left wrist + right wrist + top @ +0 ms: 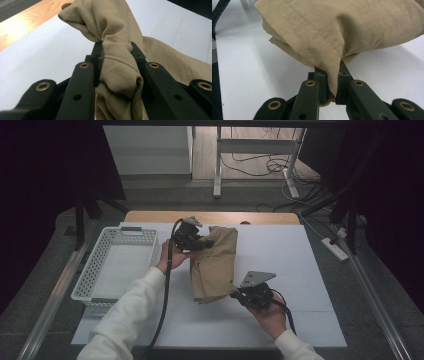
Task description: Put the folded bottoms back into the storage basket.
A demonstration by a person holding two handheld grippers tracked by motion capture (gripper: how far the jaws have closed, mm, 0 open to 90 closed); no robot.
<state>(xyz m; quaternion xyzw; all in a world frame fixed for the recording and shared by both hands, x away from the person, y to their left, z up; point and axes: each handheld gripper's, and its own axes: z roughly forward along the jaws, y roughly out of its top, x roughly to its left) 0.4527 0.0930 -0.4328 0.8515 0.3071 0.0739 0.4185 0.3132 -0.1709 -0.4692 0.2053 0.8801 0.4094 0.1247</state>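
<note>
A tan cloth garment lies folded in the middle of the white table cover. My left gripper is shut on a bunched fold at the garment's far left edge; in the left gripper view the tan cloth is squeezed between the two black jaws. My right gripper is shut on the near right corner; in the right gripper view a seamed edge of the cloth is pinched between the jaws and the rest billows above them.
A white perforated basket stands at the left of the table. The wooden table edge runs along the far side. Bare white cover stretches to the right and front. Table legs and cables lie on the floor beyond.
</note>
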